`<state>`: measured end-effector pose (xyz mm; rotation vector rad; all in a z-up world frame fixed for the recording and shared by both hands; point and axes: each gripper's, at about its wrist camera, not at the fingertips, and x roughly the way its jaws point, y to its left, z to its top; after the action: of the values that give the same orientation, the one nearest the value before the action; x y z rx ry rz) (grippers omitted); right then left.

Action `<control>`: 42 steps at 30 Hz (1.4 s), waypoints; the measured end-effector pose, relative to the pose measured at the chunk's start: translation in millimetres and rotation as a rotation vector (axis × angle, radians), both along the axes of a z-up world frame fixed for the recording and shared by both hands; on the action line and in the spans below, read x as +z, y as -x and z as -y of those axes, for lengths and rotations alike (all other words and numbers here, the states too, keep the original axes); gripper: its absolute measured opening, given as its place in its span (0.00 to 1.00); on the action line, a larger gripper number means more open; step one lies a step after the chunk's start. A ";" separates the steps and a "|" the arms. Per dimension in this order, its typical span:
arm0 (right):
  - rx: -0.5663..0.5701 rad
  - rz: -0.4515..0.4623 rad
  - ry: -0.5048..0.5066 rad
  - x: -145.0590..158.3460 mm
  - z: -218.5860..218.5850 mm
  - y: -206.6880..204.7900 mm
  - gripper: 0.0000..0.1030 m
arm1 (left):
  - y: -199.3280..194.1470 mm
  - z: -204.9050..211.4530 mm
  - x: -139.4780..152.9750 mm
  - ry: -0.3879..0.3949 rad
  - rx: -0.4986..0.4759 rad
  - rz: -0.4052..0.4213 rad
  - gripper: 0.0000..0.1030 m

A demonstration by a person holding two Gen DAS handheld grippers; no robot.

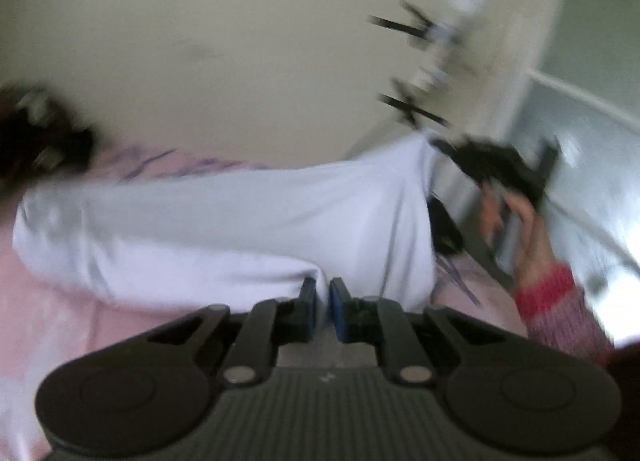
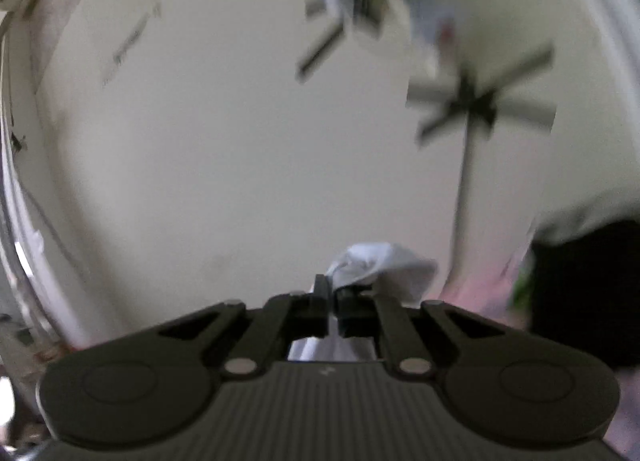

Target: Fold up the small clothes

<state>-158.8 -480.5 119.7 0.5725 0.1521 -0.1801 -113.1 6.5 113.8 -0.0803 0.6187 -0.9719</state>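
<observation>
left gripper (image 1: 322, 293): pinching soft white cloth garment (image 1: 224, 229) | right gripper (image 2: 330, 290): pinching its other edge | pink bed sheet (image 1: 48, 301) below

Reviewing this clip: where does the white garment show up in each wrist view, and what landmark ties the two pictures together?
Left wrist view: the white garment stretches across the middle, from the left gripper up to the right gripper at right.
Right wrist view: only a bunched bit of it shows, low at centre, pinched at the fingertips of the right gripper.
Shared landmark: the black ceiling fan, blurred in both.
</observation>
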 end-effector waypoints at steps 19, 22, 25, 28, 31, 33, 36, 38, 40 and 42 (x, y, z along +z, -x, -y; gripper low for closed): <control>0.273 -0.359 0.021 -65.5 -10.5 -102.6 0.65 | -229.1 -50.8 -37.8 -0.189 0.575 -0.203 0.91; 0.384 -0.404 -0.013 -77.6 -40.7 -147.3 0.62 | -229.4 -28.6 -57.1 -0.204 0.508 -0.237 0.11; 0.463 -0.356 0.033 -74.2 -80.2 -172.1 0.62 | -205.2 -11.4 -50.3 -0.130 0.471 -0.184 0.06; 0.484 -0.297 0.019 -70.9 -100.2 -182.5 0.62 | -138.7 31.6 -10.0 -0.004 0.158 0.016 0.07; 0.483 -0.316 0.010 -75.3 -112.5 -182.3 0.62 | -75.7 55.4 14.4 -0.016 -0.066 0.237 0.42; 0.490 -0.323 0.038 -78.3 -112.6 -175.3 0.62 | -63.3 40.0 21.6 0.022 -0.052 0.274 0.52; 0.482 -0.324 0.066 -81.6 -106.3 -161.7 0.63 | -93.0 6.3 16.8 0.056 0.102 0.179 0.56; 0.460 -0.328 0.067 -85.8 -94.2 -153.0 0.63 | -124.4 -13.1 0.7 0.048 0.250 0.054 0.57; 0.432 -0.338 0.061 -90.5 -83.8 -152.0 0.65 | -148.1 -15.6 -18.0 0.054 0.277 -0.067 0.60; 0.394 -0.353 0.059 -93.4 -72.1 -153.4 0.65 | -161.6 -6.0 -30.5 0.045 0.262 -0.137 0.74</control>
<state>-5.3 -408.4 26.3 0.4384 0.5952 0.1000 48.5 12.4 83.2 -0.2635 0.6928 -0.7307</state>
